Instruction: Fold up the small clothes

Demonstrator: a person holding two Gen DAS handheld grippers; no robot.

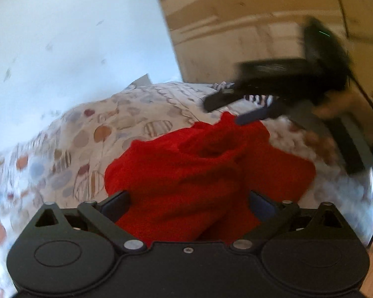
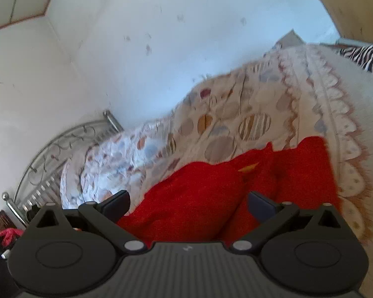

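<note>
The left hand-held gripper (image 1: 188, 202) stands with its jaws wide, and the red garment (image 1: 206, 171) lies directly under and ahead of it, filling the gap between the two fingers without either pad pressing on the cloth. From this hand-held gripper the garment is the nearest thing: a rumpled red heap on the bed (image 1: 74, 134), its bulk bunched close in and running away forward and a little to the right, so its long axis seems to follow roughly the line the fingers point along, though blur makes the far edge hard to read. The right hand-held gripper (image 2: 188, 202) is also spread wide with nothing clamped; in its own view the same garment (image 2: 211, 196) lies below and ahead, reaching off to the forward right, where a small yellow mark (image 2: 248, 167) shows on the cloth. Seen from the left wrist, the right hand-held gripper (image 1: 236, 110) hovers over the garment's far right edge, smeared by motion. Both are close to the cloth, the left nearer its near bulk, the right nearer the far corner. Beyond lie the patterned bedspread, a striped cloth (image 2: 365, 57) at the far side, and the pale wall (image 2: 161, 49).
</note>
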